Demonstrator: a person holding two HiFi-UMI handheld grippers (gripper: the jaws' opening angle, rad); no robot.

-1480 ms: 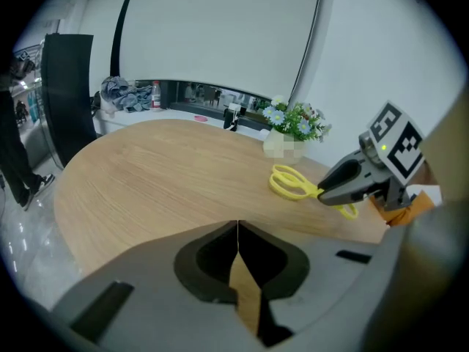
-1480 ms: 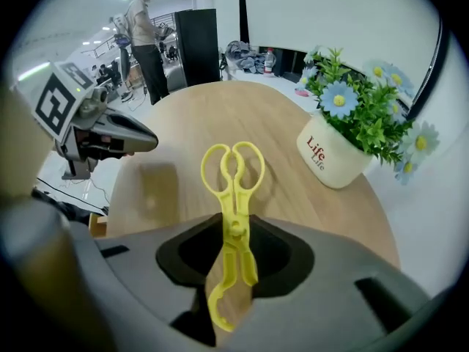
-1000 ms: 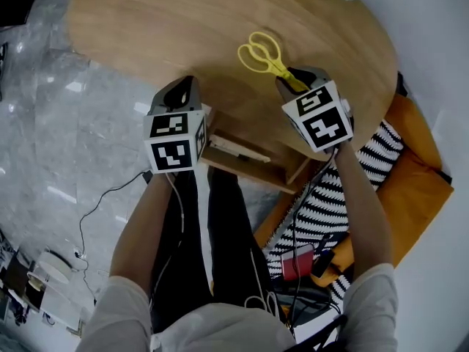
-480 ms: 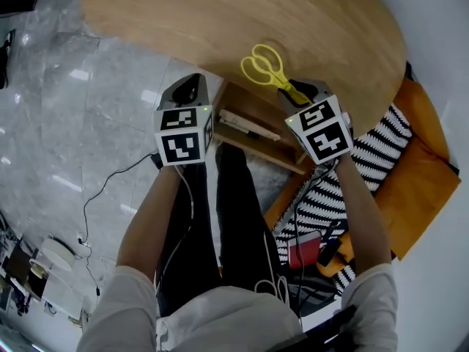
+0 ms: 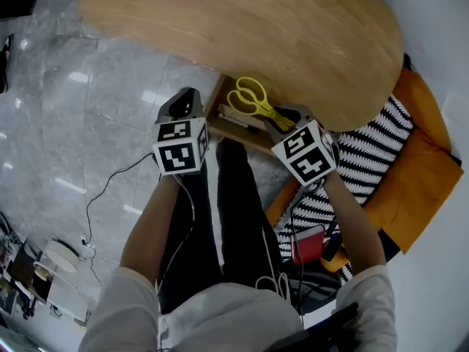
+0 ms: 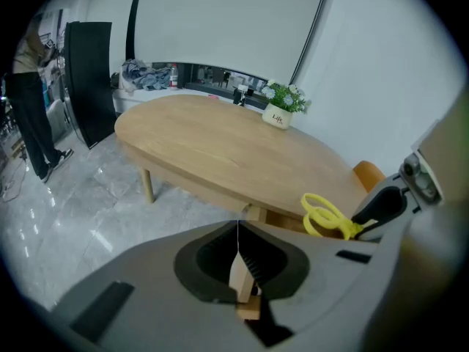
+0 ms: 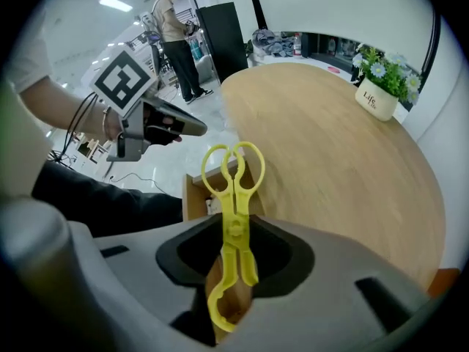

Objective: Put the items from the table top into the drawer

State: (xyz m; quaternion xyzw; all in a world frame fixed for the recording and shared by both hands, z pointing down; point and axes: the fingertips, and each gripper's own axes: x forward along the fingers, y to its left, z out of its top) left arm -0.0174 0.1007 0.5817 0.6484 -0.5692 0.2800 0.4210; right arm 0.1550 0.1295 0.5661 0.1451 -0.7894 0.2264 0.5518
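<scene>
Right gripper (image 7: 233,229) clamped on yellow tongs (image 7: 233,173) over drawer (image 5: 217,98); left gripper (image 6: 238,226) together

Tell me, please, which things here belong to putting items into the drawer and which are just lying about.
Job in hand:
yellow clip, gripped in the jaws of the right gripper
open drawer
wooden table

Lying about:
potted plant
striped fabric
orange cushion
</scene>
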